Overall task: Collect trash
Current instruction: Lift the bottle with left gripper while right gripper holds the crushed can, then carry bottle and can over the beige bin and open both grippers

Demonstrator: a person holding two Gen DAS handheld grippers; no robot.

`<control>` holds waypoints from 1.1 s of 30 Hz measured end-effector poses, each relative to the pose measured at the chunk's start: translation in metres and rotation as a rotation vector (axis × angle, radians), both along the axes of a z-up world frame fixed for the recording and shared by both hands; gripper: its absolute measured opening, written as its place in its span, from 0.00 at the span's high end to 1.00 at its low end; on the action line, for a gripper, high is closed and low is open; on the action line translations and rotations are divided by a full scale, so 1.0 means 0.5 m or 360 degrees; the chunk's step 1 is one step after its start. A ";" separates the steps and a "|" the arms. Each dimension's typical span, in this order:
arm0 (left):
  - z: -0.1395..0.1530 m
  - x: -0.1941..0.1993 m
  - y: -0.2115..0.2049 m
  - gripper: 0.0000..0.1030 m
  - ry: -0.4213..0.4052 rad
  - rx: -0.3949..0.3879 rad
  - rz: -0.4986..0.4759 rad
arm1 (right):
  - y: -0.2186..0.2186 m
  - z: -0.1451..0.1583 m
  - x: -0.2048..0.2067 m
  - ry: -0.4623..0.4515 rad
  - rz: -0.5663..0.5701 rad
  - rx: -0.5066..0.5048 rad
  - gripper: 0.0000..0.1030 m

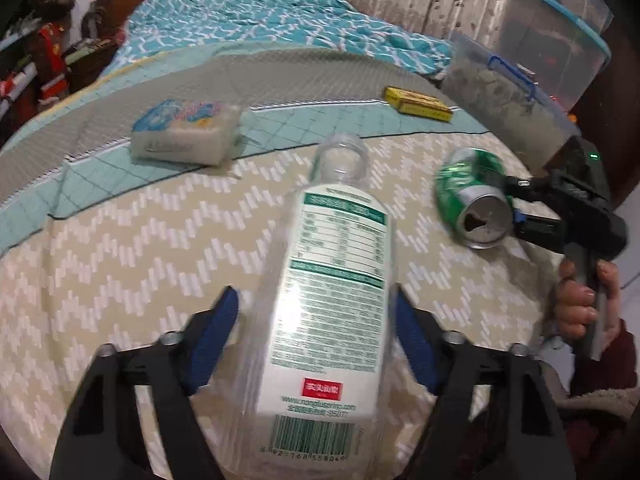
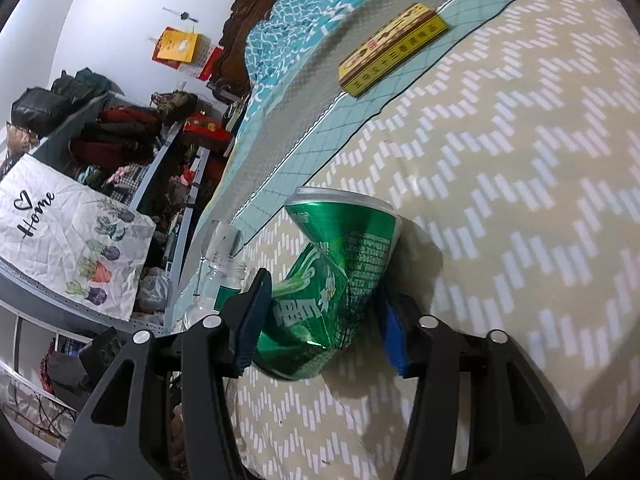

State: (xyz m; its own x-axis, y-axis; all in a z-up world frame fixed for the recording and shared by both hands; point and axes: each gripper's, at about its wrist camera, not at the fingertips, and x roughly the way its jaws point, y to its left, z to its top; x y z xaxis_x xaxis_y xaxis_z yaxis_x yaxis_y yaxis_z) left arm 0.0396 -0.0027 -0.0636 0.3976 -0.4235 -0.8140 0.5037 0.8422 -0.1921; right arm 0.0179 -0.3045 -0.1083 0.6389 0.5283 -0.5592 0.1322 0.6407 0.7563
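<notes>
The left gripper (image 1: 316, 344) has its jaws closed on a clear plastic bottle (image 1: 336, 280), the blue pads pressing the labelled body on both sides; the bottle's open neck points away toward the far side of the bed (image 1: 120, 248). The right gripper (image 2: 324, 320) has its jaws clamped on a crushed green can (image 2: 332, 280), one pad on each dented side, the can's far end lying against the zigzag-patterned bedcover. In the left wrist view the can (image 1: 472, 200) sits to the right of the bottle, with a hand (image 1: 580, 300) on the right gripper's handle. Farther off on the bed lie a tissue pack (image 1: 184, 132) at the left and a yellow box (image 1: 418, 104) at the right, well apart. A blue patterned quilt (image 1: 280, 20) is bunched at the far end.
</notes>
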 end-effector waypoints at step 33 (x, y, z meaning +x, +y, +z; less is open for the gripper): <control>0.064 0.056 -0.799 0.40 0.0175 -0.0102 -0.1025 | -0.598 0.031 -0.326 -0.0247 -0.1056 0.0115 0.81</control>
